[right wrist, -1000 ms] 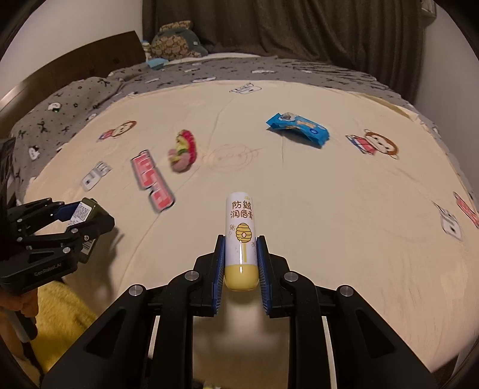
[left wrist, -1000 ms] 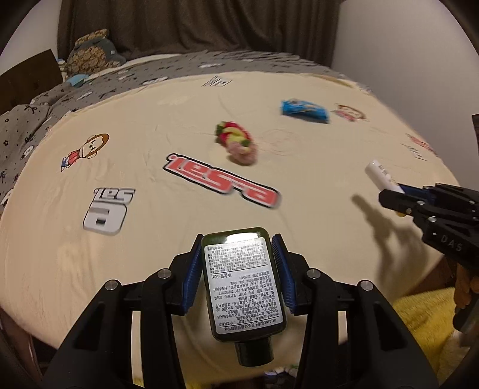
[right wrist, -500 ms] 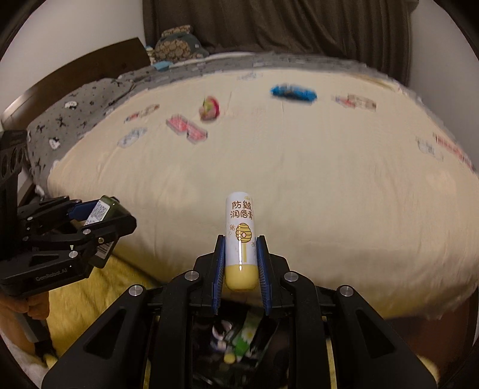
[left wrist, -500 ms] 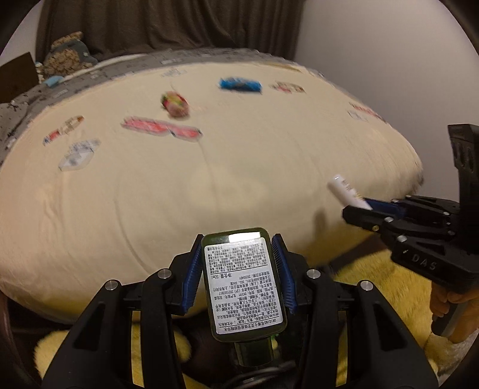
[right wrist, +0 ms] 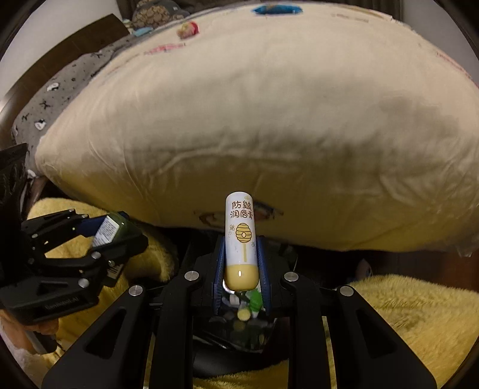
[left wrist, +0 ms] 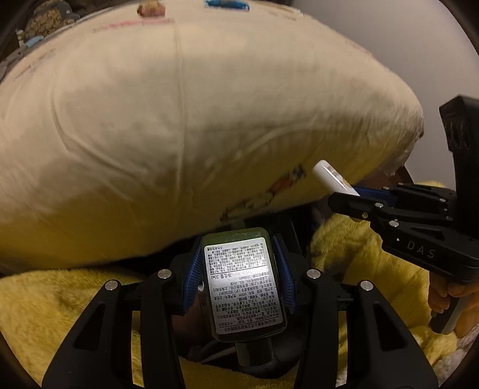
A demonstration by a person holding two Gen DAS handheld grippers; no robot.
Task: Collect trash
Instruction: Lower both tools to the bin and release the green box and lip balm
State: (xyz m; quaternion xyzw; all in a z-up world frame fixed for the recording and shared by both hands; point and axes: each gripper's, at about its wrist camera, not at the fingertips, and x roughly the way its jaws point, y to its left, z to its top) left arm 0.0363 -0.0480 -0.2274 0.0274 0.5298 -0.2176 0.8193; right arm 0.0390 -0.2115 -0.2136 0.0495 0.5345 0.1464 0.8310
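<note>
Where the left wrist view looks below the cream quilt (left wrist: 185,119), left gripper (left wrist: 238,275) clamps a dark green flat bottle with white label (left wrist: 242,284), presumably for binning. Right wrist view: right gripper (right wrist: 241,263) pinches a white-and-yellow lip-balm tube (right wrist: 240,239) upright, under the quilt edge, above a dark bin of litter (right wrist: 239,320), likely its drop point.

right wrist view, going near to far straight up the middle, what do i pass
trash bin under the fingers → lip balm tube clamped in the right gripper → hanging edge of the cream blanket → blue wrapper on the far side of the bed
</note>
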